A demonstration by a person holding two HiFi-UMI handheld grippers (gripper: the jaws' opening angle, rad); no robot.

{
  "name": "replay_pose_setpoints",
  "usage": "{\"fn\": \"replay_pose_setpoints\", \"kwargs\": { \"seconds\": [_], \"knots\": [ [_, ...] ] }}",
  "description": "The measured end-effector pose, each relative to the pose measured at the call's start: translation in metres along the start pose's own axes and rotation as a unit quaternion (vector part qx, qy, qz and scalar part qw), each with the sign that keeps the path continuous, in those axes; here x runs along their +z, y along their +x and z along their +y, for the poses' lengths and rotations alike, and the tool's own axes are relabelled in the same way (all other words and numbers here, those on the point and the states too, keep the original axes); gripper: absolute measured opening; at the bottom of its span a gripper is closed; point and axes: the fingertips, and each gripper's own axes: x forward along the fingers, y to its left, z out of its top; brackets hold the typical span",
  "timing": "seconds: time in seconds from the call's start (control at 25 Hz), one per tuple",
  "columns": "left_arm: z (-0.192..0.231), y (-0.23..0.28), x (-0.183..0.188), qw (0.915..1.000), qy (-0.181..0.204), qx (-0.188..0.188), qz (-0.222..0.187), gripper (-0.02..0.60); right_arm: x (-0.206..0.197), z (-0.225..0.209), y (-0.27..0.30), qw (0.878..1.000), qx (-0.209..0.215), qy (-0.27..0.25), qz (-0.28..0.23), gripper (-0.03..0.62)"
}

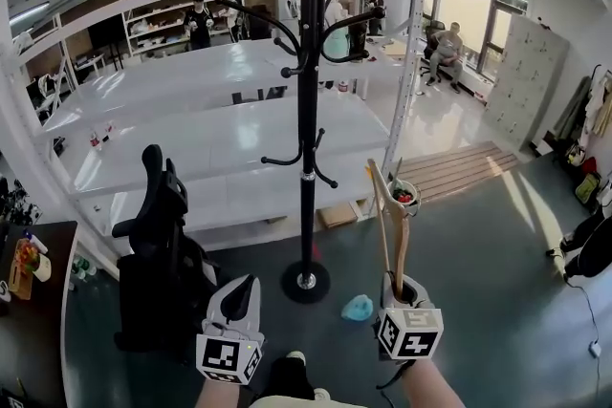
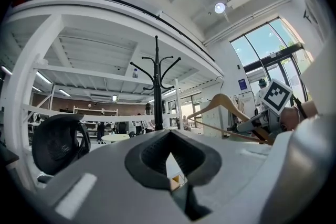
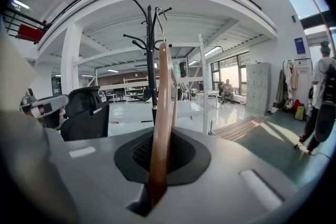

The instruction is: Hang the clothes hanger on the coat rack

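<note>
Wooden clothes hanger (image 3: pixel 160 113), standing near upright, one arm clamped between the jaws of the right gripper (image 1: pixel 402 286). It is held in the air, apart from the black coat rack (image 1: pixel 307 110) ahead. Judged light, rigid and smooth-surfaced: a firm hold low on the wood suits it, leaving the hook end free. Left gripper (image 1: pixel 246 288) closed on nothing, alongside.

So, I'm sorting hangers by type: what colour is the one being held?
The hanger is light brown wood, clearest in the right gripper view.
</note>
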Motion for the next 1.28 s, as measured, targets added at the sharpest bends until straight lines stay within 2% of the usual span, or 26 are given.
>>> {"fn": "replay_pose_setpoints", "kwargs": {
  "seconds": [0.4,0.8,1.08,1.28],
  "knots": [
    [0.043,0.082,-0.005,0.9998,0.003,-0.018,-0.007,0.000,0.072,-0.003,0.092,1.000,0.007,-0.006,-0.005,0.028],
    [0.088,0.126,-0.002,0.9997,0.009,-0.023,-0.010,0.000,0.158,0.023,0.175,0.999,0.042,-0.018,-0.005,0.028],
    [0.093,0.151,-0.016,0.9995,0.007,-0.030,-0.001,0.000,0.190,0.011,0.225,0.998,0.035,-0.039,0.019,0.028],
    [0.102,0.169,-0.021,0.9994,0.007,-0.034,0.001,0.000,0.192,0.011,0.258,0.997,0.031,-0.051,0.040,0.028]
  ]
}}
